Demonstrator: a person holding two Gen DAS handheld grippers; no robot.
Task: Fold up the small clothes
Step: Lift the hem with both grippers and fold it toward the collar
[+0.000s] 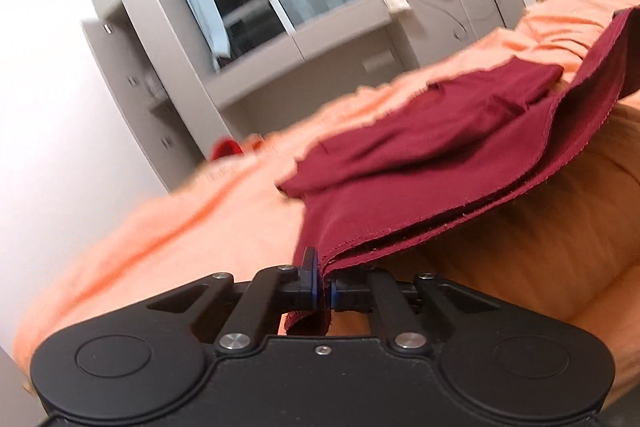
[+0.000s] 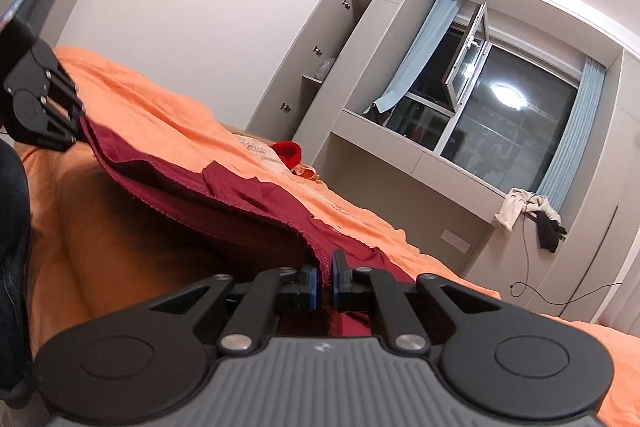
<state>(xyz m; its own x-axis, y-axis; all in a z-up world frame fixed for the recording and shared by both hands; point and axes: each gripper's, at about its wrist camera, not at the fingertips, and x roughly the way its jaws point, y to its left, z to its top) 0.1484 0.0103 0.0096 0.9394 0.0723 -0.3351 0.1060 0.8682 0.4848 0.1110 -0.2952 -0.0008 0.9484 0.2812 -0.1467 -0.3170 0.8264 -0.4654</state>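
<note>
Maroon garment (image 1: 420,163) hangs stretched between both tools, lifted off the orange bed cover (image 1: 192,211), likely so one edge can be carried over for a fold. At the lower middle of the left view, the left hand-held gripper (image 1: 323,293) is clenched on a hem corner; the right hand-held gripper (image 2: 325,287) pinches the opposite corner likewise. Only the right view shows the left tool at far left, plus a red item (image 2: 289,151) mid-frame.
</note>
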